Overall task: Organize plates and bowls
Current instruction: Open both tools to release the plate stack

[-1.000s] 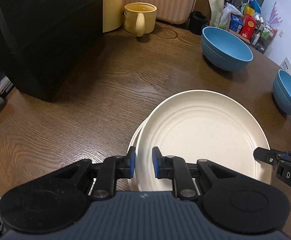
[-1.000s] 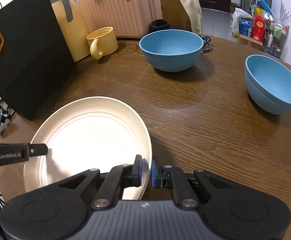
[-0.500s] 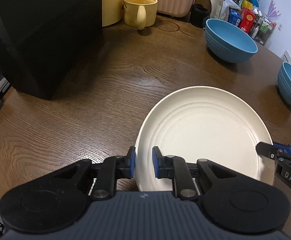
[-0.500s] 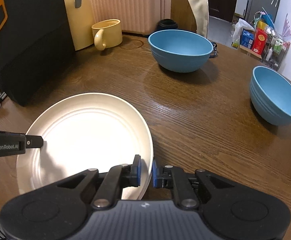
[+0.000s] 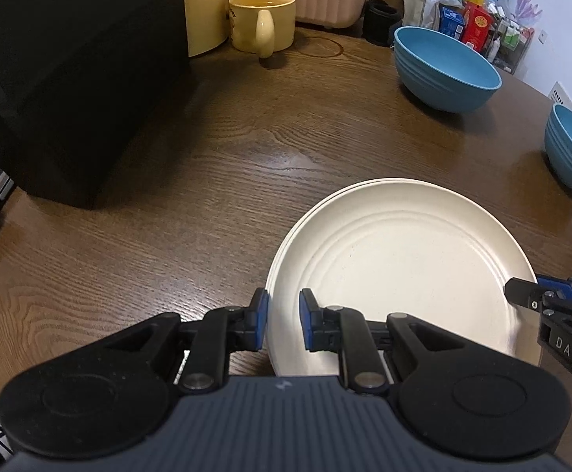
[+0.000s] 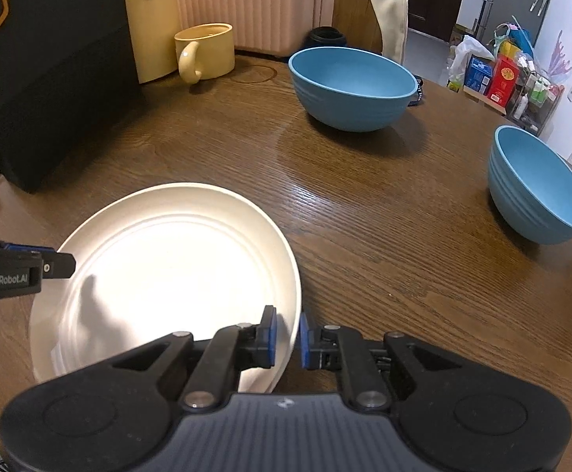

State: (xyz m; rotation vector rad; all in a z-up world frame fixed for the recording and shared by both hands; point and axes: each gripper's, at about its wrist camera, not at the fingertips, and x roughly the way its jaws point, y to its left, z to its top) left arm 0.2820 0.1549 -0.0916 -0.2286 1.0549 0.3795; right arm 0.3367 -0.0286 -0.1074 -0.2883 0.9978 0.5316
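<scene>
A cream plate [image 5: 400,271] lies on another cream plate, whose rim [image 5: 339,193] shows just beyond it, on the wooden table [image 5: 207,181]. My left gripper [image 5: 282,324] straddles the plates' left rim, jaws slightly apart. My right gripper [image 6: 285,336] straddles the right rim of the plate [image 6: 176,267], jaws slightly apart; it shows in the left wrist view [image 5: 522,295]. Two blue bowls stand apart: a large one [image 6: 351,86] at the back and another [image 6: 537,185] at the right.
A yellow mug [image 6: 205,53] stands at the back left beside a black bag [image 6: 46,67] and a pink ribbed suitcase [image 6: 254,4]. A yellow object [image 6: 150,19] leans behind the mug. Clutter [image 6: 502,74] sits beyond the table's right edge.
The top plate has come down and now sits squarely on the lower plate. Both grippers have loosened a little at the rim and both cameras have dropped closer to the table.
</scene>
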